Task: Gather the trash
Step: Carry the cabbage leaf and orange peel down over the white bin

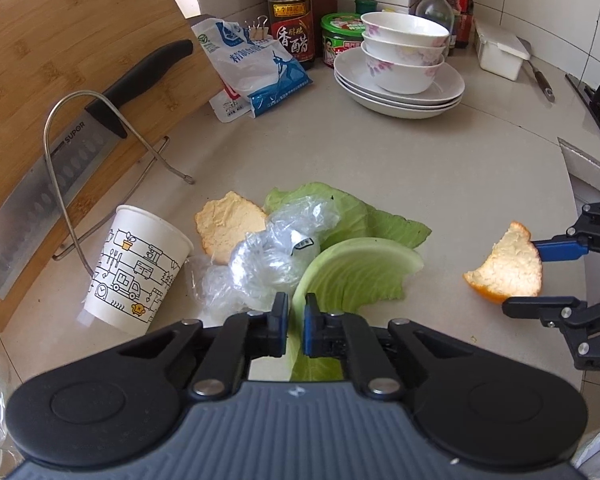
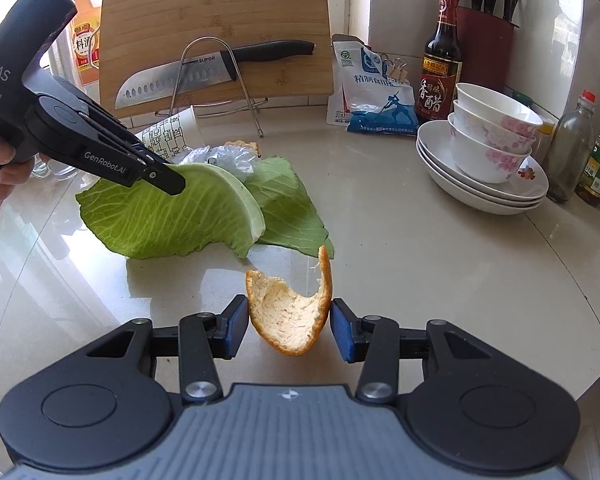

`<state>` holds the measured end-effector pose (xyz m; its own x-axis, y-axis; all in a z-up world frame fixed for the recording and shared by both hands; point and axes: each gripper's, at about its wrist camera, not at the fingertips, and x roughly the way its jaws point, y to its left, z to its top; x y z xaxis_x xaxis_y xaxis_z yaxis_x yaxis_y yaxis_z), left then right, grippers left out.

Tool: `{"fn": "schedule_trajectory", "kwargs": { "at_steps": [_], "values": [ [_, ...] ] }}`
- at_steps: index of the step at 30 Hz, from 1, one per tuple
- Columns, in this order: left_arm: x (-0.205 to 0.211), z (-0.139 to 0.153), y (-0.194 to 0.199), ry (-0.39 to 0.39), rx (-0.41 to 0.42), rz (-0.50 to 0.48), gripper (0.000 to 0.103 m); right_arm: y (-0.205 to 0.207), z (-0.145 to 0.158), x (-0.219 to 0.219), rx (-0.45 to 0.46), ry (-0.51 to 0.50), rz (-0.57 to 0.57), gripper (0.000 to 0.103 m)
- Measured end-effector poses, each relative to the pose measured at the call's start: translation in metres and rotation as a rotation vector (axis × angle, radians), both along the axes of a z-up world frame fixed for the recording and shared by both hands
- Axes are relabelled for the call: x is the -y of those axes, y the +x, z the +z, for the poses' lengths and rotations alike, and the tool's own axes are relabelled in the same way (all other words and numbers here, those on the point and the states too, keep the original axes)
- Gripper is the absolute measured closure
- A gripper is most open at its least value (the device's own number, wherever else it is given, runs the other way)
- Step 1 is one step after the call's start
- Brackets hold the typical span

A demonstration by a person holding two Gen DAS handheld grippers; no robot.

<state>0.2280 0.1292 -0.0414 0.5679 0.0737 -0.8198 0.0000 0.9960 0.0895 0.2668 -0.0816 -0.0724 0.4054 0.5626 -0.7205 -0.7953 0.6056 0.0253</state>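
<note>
Trash: a little heap sits on the pale countertop [image 1: 380, 152], out in front of the leaning cutting board [image 1: 60, 48].
Cabbage leaf: the big curved leaf [image 1: 356, 268] lies at the near edge of that heap, with a flatter leaf [image 2: 288, 196] behind it.
Left gripper: the left gripper [image 1: 296, 326] has its jaws squeezed together on the edge of the cabbage leaf, pads pressing on both sides.
Orange peel: one piece [image 2: 286, 316] lies to the right of the heap, well apart from the cabbage, pith side up.
Right gripper: the right gripper [image 2: 289, 330] has its jaws apart with that peel between them; from the right wrist view the pads sit just beside it, and I can't tell if they actually touch.
Second peel: another piece [image 1: 228, 228] lies at the heap's left side, next to the crumpled plastic wrap [image 1: 276, 256].
Paper cup: tipped over [image 1: 136, 268], just left of the plastic wrap.
Knife: rests in a wire rack against the cutting board [image 1: 60, 172].
Bowls: stacked on plates [image 1: 404, 56], far back right of the heap.
</note>
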Motion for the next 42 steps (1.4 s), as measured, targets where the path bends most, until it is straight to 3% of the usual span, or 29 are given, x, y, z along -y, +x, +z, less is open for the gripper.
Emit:
{"fn": "schedule_trajectory", "kwargs": {
  "at_steps": [5,25,42],
  "values": [
    [0.002,0.003,-0.004,0.016,0.01,-0.004,0.099,-0.003,0.003,0.002,0.01,0.0,-0.006,0.053],
    [0.056,0.04,-0.026,0.022,0.022,-0.197,0.099,-0.033,0.023,0.04,0.059,0.003,-0.079,0.053],
    [0.177,0.033,-0.019,-0.065,0.013,-0.537,0.099,-0.081,0.03,0.146,0.07,-0.031,-0.377,0.053]
  ]
}}
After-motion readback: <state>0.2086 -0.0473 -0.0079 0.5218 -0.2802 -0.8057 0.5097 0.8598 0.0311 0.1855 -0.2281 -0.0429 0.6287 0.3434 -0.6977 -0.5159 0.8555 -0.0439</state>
